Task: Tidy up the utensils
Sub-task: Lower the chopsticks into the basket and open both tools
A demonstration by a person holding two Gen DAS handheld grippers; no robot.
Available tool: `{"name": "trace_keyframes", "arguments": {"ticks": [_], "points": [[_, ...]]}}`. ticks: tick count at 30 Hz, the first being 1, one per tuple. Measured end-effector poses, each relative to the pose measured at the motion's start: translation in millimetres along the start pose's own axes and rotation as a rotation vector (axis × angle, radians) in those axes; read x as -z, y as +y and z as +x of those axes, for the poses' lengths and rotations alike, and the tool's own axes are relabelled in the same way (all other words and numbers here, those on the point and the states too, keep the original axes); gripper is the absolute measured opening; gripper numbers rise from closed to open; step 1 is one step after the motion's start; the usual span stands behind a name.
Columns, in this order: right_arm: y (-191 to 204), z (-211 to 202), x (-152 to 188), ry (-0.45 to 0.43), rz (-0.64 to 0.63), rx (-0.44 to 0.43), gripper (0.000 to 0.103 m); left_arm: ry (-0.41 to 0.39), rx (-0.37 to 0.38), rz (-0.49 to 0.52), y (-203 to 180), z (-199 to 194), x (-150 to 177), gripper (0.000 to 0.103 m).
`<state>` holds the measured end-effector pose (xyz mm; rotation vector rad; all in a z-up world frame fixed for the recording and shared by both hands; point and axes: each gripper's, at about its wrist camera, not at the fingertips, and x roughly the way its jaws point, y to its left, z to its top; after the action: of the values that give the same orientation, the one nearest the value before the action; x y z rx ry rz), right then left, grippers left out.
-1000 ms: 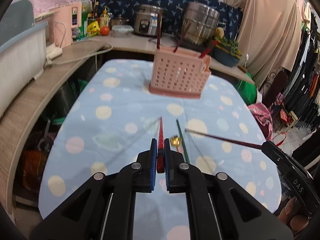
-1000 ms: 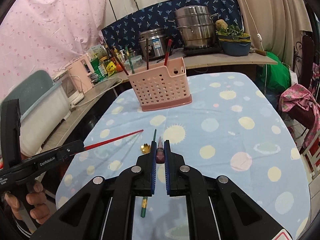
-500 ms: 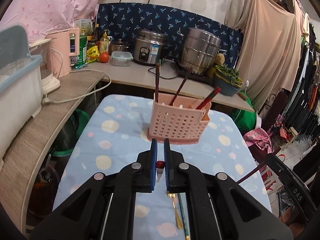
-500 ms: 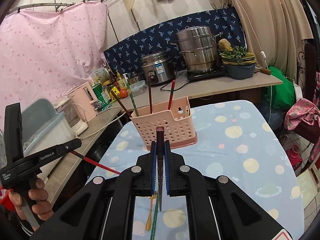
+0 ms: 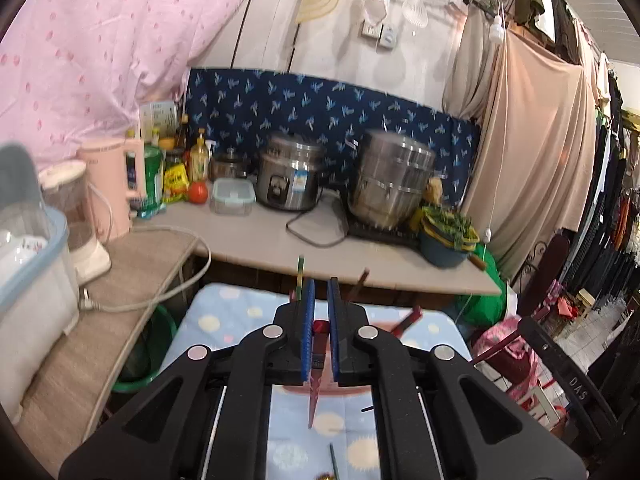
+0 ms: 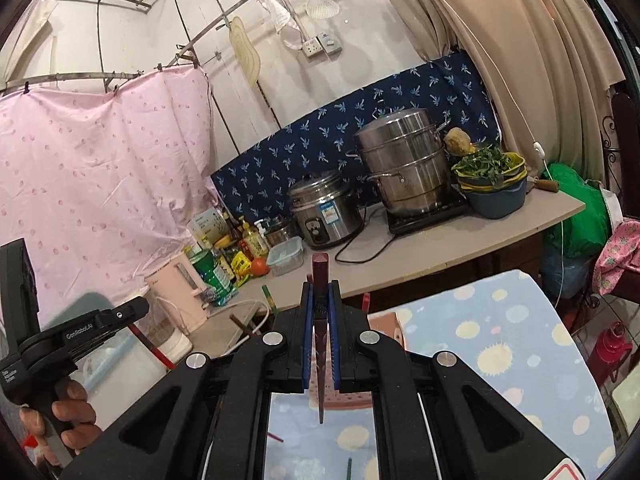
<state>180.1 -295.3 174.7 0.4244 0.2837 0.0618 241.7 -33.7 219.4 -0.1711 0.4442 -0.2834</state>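
Aloft together: left gripper clamped on a red chopstick, tip hanging downward; right gripper clamped on a dark maroon chopstick, held upright. Just below and largely hidden behind both, pink utensil basket on the dotted blue tablecloth. Beyond, rice cooker and steel steamer pot on the counter.

The left gripper, seen from the right wrist, carries "GenRobot.AI" in white on its black body. The right gripper's arm, seen from the left wrist, bears the white letters "DAS".
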Motion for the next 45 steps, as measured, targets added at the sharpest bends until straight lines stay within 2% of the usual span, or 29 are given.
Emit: {"name": "trace_keyframes", "arguments": {"ticks": [8,14,24,35,42,44,45], "points": [[-2,37,-33,-0.055,0.031,0.04,0.007,-0.158,-0.03,0.031,-21,16,-57,0.006],[-8,67,-40,-0.053,0.027,0.068,0.007,-0.175,-0.05,0.059,-30,50,-65,0.006],[-19,104,-16,0.03,0.017,0.088,0.007,-0.143,-0.064,0.063,-24,91,-58,0.006],[-28,117,15,0.111,0.015,0.098,0.007,-0.028,-0.063,0.017,-5,130,-9,0.006],[-33,116,31,0.145,0.015,0.098,0.008,0.048,-0.071,0.031,-2,142,24,0.007],[-34,113,33,0.141,0.023,0.094,0.014,0.055,-0.076,0.031,-1,141,30,0.008],[-34,113,34,0.143,0.024,0.095,0.014,0.063,-0.08,0.035,-2,140,33,0.012]]}}
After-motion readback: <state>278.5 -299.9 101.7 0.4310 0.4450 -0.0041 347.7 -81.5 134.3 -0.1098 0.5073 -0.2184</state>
